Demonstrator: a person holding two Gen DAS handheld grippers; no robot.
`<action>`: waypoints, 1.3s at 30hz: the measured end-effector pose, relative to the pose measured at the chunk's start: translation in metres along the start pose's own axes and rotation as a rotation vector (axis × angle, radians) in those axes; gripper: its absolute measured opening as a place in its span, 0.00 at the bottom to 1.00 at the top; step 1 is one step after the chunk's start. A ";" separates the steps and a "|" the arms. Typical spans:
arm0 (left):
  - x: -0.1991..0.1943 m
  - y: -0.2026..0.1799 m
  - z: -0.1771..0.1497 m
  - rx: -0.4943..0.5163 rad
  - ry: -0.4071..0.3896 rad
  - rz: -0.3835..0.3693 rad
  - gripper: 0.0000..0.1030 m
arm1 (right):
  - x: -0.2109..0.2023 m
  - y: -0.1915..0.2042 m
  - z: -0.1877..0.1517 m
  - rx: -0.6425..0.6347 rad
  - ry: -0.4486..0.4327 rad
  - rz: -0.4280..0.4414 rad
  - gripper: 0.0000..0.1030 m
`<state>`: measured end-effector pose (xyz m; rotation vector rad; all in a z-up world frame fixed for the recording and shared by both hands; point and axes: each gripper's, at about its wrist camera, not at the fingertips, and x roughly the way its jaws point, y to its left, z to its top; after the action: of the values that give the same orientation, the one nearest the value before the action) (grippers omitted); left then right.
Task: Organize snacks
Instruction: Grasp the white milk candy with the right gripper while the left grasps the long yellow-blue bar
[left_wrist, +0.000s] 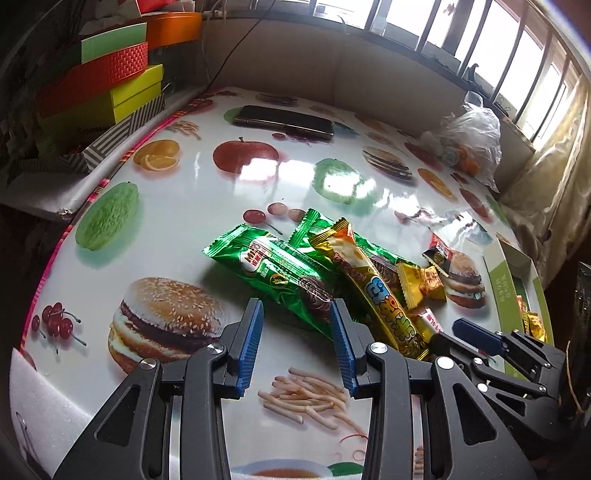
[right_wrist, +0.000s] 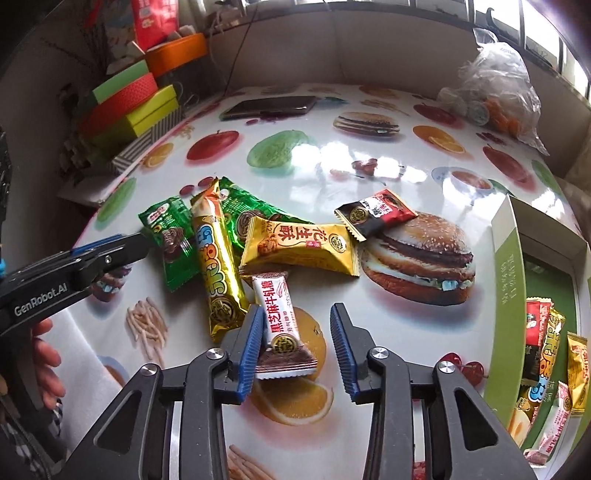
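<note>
You're working a loose pile of snacks in the middle of the fruit-and-burger tablecloth (right_wrist: 369, 177), and the green-walled box (right_wrist: 508, 266) is sitting at the right edge with several packets already lying inside, so that looks like where everything is heading. Your left gripper (left_wrist: 297, 314) is coming in low over the green Milo wafer pack (left_wrist: 273, 273), jaws spread wide with the pack's near end sitting between the blue pads (left_wrist: 251, 343); the right pad is just beside the wrapper, and I can't tell if it's touching. Nothing is being pinched there yet. Your right gripper (right_wrist: 297, 321) is also standing wide open, hovering at the white-and-red sesame candy (right_wrist: 282, 325); the left pad is right against the packet's edge while the right one is standing well apart from it. The long gold wafer stick (right_wrist: 218, 266) is lying across the green packs, and the yellow peanut-crisp packet (right_wrist: 299, 245) and the black-and-red candy (right_wrist: 373, 216) are waiting farther out. The small flat candy looks like the easier pick for the side nearest the box.
</note>
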<state>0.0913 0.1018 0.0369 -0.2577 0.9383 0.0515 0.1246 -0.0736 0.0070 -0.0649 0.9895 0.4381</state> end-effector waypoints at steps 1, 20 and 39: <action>0.000 0.000 0.000 0.001 0.002 0.000 0.37 | 0.002 0.001 0.000 -0.003 0.005 0.007 0.32; -0.001 -0.005 0.005 0.011 0.005 -0.025 0.37 | 0.008 0.026 -0.008 -0.063 0.033 0.088 0.17; 0.024 -0.056 -0.004 0.255 0.096 -0.068 0.37 | -0.009 0.004 -0.025 0.021 0.019 0.056 0.17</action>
<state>0.1105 0.0446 0.0266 -0.0557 1.0200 -0.1436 0.0986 -0.0789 0.0013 -0.0230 1.0164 0.4790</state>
